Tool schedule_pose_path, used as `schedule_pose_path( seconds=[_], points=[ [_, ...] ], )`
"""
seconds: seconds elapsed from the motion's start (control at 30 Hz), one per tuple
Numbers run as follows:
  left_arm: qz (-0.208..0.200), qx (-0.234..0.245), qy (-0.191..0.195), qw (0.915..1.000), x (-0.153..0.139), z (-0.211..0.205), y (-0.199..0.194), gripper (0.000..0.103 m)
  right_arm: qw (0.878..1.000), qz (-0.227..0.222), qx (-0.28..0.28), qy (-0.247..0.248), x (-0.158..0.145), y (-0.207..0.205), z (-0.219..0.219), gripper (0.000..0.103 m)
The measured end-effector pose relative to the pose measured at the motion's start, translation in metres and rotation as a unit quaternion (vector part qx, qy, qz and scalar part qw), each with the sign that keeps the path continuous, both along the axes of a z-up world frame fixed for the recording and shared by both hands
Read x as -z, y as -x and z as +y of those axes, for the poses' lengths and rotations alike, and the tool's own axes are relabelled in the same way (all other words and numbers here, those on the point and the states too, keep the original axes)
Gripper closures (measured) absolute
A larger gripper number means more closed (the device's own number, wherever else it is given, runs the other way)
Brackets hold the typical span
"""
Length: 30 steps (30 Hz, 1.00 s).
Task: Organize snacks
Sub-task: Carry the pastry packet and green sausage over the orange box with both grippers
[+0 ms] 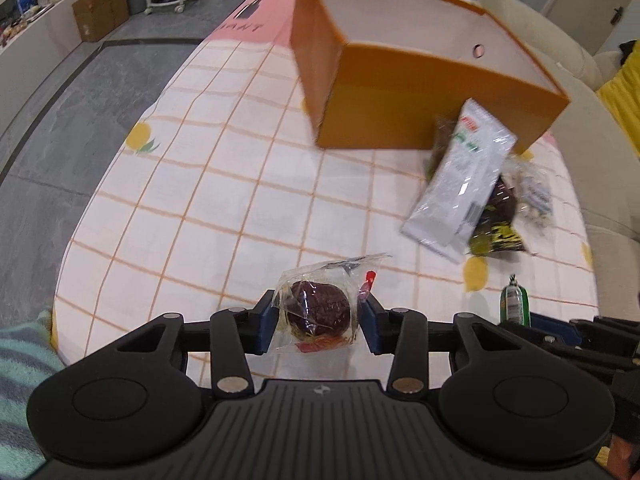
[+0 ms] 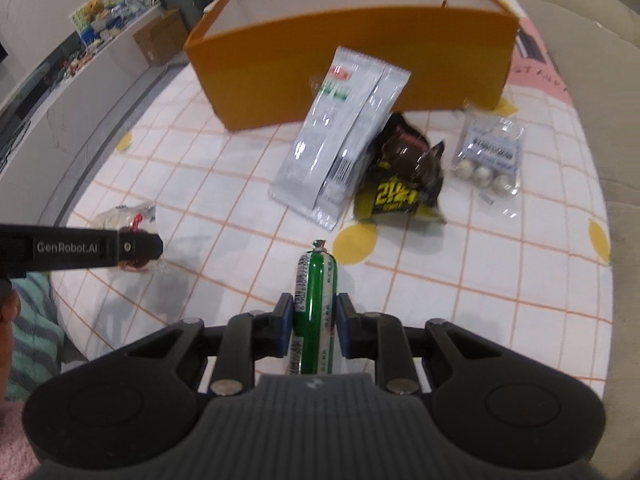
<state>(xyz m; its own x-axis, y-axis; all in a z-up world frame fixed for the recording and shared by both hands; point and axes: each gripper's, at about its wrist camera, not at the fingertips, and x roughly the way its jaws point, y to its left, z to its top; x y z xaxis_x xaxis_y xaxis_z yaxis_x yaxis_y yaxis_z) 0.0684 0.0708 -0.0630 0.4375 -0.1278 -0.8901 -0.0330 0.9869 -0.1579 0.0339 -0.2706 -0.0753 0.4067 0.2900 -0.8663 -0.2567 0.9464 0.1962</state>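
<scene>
My left gripper [image 1: 319,318] is shut on a clear-wrapped dark round pastry [image 1: 320,308], held above the checked tablecloth. My right gripper [image 2: 313,318] is shut on a green sausage stick [image 2: 314,304]; the stick also shows in the left wrist view [image 1: 514,304]. An open orange box [image 1: 400,92] with a white inside stands at the far side of the table; it also shows in the right wrist view [image 2: 360,68]. A silver snack pack [image 2: 340,136] leans against the box. A black and yellow packet [image 2: 404,184] and a clear bag of white balls [image 2: 488,156] lie beside it.
The table has a white cloth with orange grid and yellow lemon prints [image 2: 356,242]. A beige sofa [image 1: 560,52] stands beyond the table. The left gripper's finger [image 2: 80,250] crosses the left of the right wrist view. Grey floor [image 1: 60,128] lies left of the table.
</scene>
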Motion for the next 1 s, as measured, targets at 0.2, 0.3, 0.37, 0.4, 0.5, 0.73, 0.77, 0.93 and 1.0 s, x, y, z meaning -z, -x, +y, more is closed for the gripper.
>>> schedule_pose_path(
  seconds=[0.2, 0.3, 0.37, 0.4, 0.5, 0.73, 0.77, 0.93, 1.0],
  points=[
    [-0.031, 0.027, 0.003, 0.9992, -0.032, -0.013, -0.013, 0.055, 0.999, -0.036, 0.028, -0.013, -0.029, -0.010, -0.018, 0.084],
    [-0.051, 0.042, 0.001, 0.9978, -0.051, -0.021, -0.025, 0.055, 0.997, -0.060, 0.041, -0.020, -0.048, -0.020, -0.026, 0.084],
    [-0.064, 0.053, 0.004, 0.9965, -0.066, -0.028, -0.035, 0.055, 0.996, -0.075, 0.046, -0.023, -0.059, -0.027, -0.030, 0.084],
    [-0.070, 0.057, 0.004, 0.9959, -0.071, -0.031, -0.039, 0.055, 0.995, -0.083, 0.047, -0.024, -0.065, -0.030, -0.032, 0.084],
    [-0.092, 0.073, -0.007, 0.9931, -0.089, -0.044, -0.053, 0.055, 0.993, -0.107, 0.052, -0.026, -0.082, -0.044, -0.037, 0.084],
    [-0.125, 0.101, -0.025, 0.9867, -0.114, -0.065, -0.092, 0.055, 0.986, -0.153, 0.058, -0.024, -0.114, -0.082, -0.041, 0.084],
    [-0.127, 0.104, -0.028, 0.9860, -0.116, -0.068, -0.097, 0.055, 0.985, -0.158, 0.058, -0.024, -0.117, -0.088, -0.041, 0.084],
    [-0.136, 0.113, -0.042, 0.9833, -0.122, -0.076, -0.126, 0.055, 0.982, -0.179, 0.054, -0.018, -0.128, -0.121, -0.034, 0.084],
    [-0.137, 0.112, -0.047, 0.9831, -0.123, -0.079, -0.140, 0.055, 0.981, -0.185, 0.050, -0.013, -0.130, -0.135, -0.030, 0.084]
  ],
)
